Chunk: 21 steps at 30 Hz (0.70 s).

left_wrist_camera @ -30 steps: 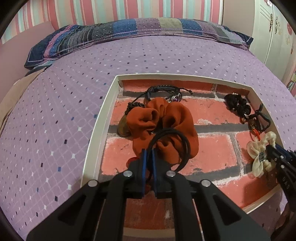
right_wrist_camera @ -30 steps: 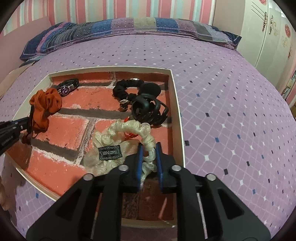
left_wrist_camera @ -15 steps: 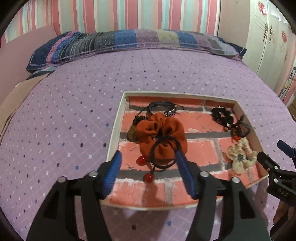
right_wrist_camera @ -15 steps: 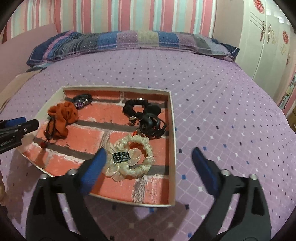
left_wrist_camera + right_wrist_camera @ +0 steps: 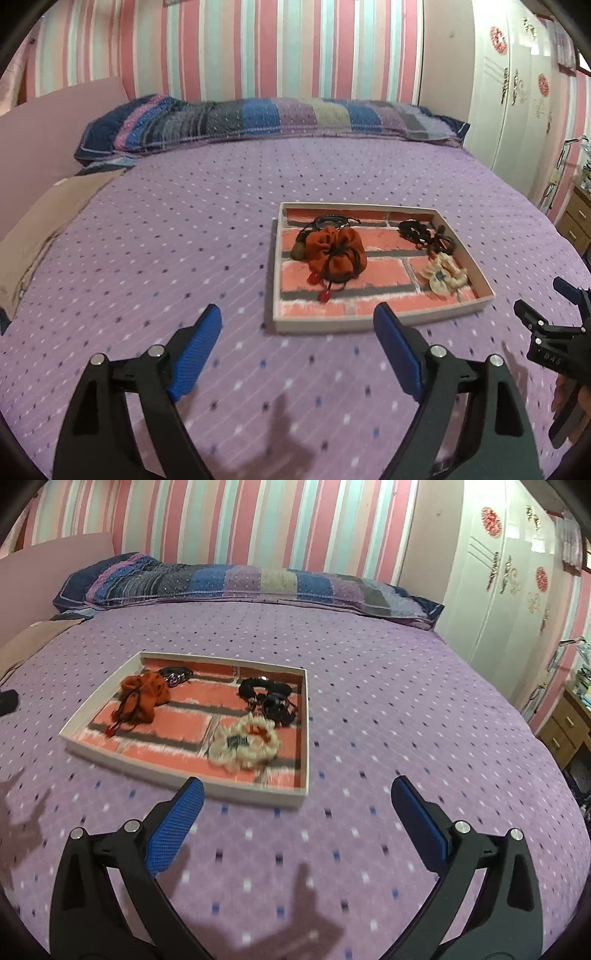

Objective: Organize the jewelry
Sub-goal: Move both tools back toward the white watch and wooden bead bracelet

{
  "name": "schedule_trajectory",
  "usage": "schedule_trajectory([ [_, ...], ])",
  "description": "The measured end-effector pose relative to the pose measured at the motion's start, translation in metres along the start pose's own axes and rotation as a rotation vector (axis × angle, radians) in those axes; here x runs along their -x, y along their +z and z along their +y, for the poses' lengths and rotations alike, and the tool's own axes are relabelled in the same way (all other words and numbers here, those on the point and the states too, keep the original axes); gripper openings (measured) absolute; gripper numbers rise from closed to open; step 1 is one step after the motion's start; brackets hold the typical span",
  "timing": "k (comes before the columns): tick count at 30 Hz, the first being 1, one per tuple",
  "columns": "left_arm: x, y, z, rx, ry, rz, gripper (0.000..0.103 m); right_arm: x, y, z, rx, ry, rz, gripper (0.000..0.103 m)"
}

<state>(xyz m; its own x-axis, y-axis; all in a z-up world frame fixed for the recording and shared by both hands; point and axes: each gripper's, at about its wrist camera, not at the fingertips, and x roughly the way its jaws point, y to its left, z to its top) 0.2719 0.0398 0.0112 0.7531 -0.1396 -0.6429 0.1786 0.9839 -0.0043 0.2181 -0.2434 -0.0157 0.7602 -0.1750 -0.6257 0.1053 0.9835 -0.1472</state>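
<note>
Both grippers are pulling back from the tray [image 5: 384, 322] now. A second ago the left gripper [image 5: 297, 345] was pinching the black hair tie [image 5: 341, 264] on the orange scrunchie [image 5: 338, 251], and the right gripper [image 5: 295, 819] was closed on the cream scrunchie [image 5: 243, 744]. Both sets of jaws have just been opening and are standing wide apart with nothing between them, hovering over the purple bedspread [image 5: 166, 240] short of the tray's near edge. Everything is sitting inside the tray: orange scrunchie at the left, cream one front right, black clip [image 5: 275, 701] behind it. I'm guessing those two drops are done and the job's nearly wrapping up.
</note>
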Motion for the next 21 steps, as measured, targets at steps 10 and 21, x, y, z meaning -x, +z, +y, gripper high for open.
schedule_trajectory([
  [10,0.087,-0.071,0.02,0.04,0.0,-0.031,0.088,0.073,-0.069,-0.004,-0.105,0.124,-0.046,0.099],
  [21,0.131,-0.134,0.044,0.051,0.088,-0.044,0.098,0.124,-0.111,0.028,-0.074,0.118,-0.055,0.099],
])
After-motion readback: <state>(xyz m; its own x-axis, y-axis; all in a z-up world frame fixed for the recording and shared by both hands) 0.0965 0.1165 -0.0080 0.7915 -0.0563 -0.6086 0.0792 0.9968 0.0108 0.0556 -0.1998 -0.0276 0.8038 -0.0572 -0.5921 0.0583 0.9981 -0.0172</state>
